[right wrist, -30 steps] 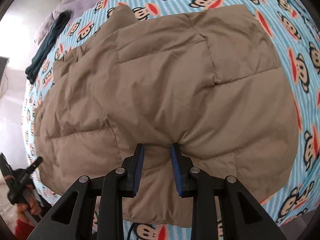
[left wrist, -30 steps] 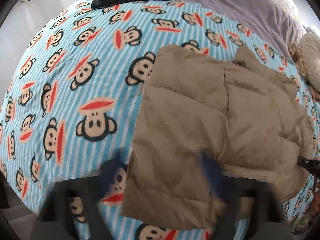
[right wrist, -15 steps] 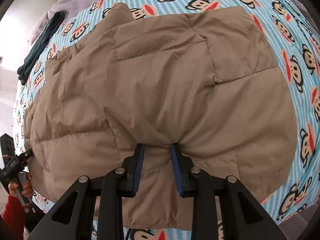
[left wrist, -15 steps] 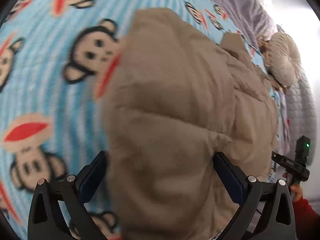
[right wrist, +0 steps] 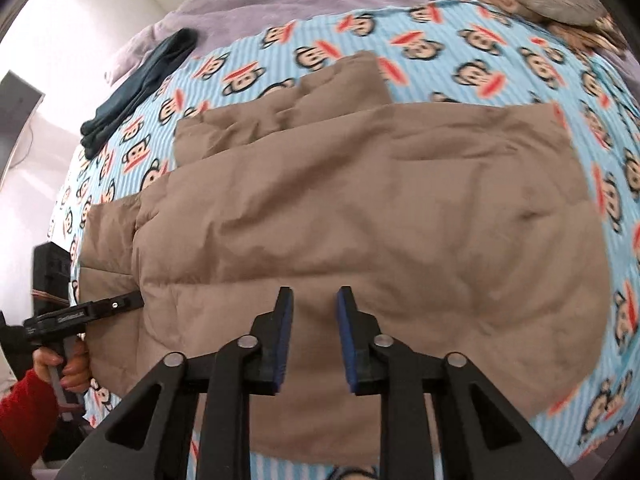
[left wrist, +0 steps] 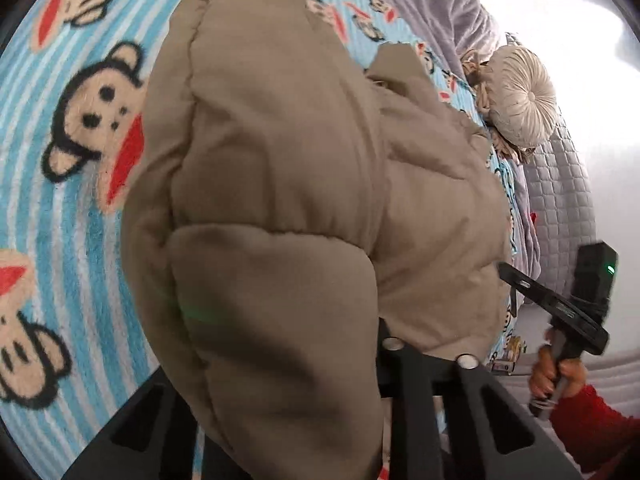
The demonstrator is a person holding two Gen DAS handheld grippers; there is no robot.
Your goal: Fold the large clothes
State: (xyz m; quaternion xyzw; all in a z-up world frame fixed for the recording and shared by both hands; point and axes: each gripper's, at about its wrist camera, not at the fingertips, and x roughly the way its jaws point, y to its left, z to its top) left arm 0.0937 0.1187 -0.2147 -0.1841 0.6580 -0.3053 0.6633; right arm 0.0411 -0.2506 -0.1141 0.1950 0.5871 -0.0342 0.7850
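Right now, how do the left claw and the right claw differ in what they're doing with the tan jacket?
The left claw is closing with a puffed fold of the tan jacket bunched over it, its pads hidden; the right claw is closing with blue pads bare and no fold between them. The left claw is at the jacket's side edge; the right claw is over its near hem. Both point down at the jacket.

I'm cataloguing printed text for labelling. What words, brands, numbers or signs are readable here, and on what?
No text can be read.
Side bar of the left gripper, its jaws closing on the jacket: pale lettering, too small and blurred to read.
Blanket: monkey faces only, no words.
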